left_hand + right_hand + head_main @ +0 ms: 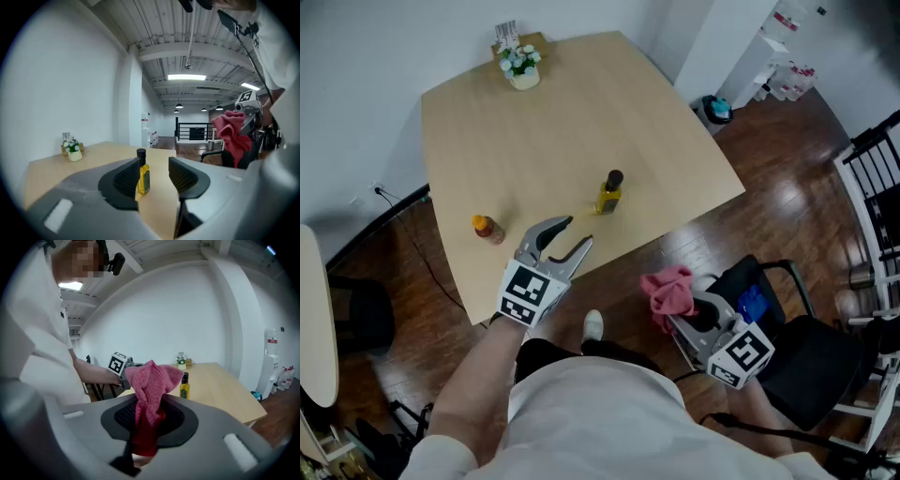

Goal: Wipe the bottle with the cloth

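A small bottle (608,192) of yellow oil with a black cap stands upright near the front edge of the wooden table (562,112). My left gripper (565,237) hangs over that edge, open and empty, a short way from the bottle (143,178), which lines up with the gap between its jaws. My right gripper (686,311) is off the table, over the floor, shut on a bunched pink cloth (667,292). In the right gripper view the cloth (150,397) sticks up between the jaws, with the bottle (184,386) far behind it.
A small orange-capped bottle (487,229) lies at the table's left side. A white flower pot (521,67) and a small box stand at the far corner. A black chair (787,337) is at the right on the dark wood floor.
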### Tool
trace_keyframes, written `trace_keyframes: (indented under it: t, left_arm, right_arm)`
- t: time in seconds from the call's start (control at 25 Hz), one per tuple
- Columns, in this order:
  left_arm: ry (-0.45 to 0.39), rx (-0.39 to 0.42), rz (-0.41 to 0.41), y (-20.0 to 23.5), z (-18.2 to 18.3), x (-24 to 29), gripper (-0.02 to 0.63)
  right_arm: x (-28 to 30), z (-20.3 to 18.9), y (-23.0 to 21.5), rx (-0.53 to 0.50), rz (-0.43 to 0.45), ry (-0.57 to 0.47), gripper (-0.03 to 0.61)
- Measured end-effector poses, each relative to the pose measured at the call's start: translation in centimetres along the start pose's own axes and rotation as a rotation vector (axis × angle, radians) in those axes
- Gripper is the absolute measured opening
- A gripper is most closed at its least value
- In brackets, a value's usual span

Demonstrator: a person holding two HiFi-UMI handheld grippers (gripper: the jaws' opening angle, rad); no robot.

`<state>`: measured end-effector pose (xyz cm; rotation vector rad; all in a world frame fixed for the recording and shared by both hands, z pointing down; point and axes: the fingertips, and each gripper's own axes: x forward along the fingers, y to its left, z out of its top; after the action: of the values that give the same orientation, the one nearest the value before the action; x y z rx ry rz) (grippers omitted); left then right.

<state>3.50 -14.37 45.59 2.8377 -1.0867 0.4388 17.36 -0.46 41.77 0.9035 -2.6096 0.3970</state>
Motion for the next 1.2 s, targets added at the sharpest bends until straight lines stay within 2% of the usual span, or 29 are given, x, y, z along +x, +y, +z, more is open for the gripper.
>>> trace_keyframes:
  t: [0.28,0.48,0.52,0.6,0.68,0.92,1.2]
  left_arm:
    - [0.06,-0.034,0.024,3.3,-0.8,10.9,0.253]
    - [0.103,-0.085,0.012,4.3,-2.5,15.7,0.265]
    - [0.115,-0.094,0.006,4.3,-2.9,16.4,0.262]
    - [0.134,-0.095,0.002,4.4,-3.5,17.4,0.184]
    - [0.14,-0.083,0.003,4.4,-3.7,17.9,0.156]
    - [0.137,-0.069,-0.012,4.0,-2.5,16.4,0.153]
    - [0.077,-0.033,-0.02,3.7,2.9,9.0,0.152]
  right_arm:
    - [-2.7,-1.0,-4.8,0.039,-0.07,0.008,0.088]
    - [-4.8,-1.9,-6.4,0.069,-0.134,0.012,0.087]
    - [-5.2,-2.1,-6.8,0.077,-0.147,0.012,0.087]
    - [-5.6,-2.4,-7.5,0.089,-0.168,0.014,0.087]
    - [-5.7,-2.5,-7.9,0.094,-0.177,0.011,0.087]
    - [-4.0,-1.1,-8.6,0.067,-0.162,-0.02,0.087]
    - [1.1,5.3,-7.5,-0.032,-0.073,-0.107,0.087]
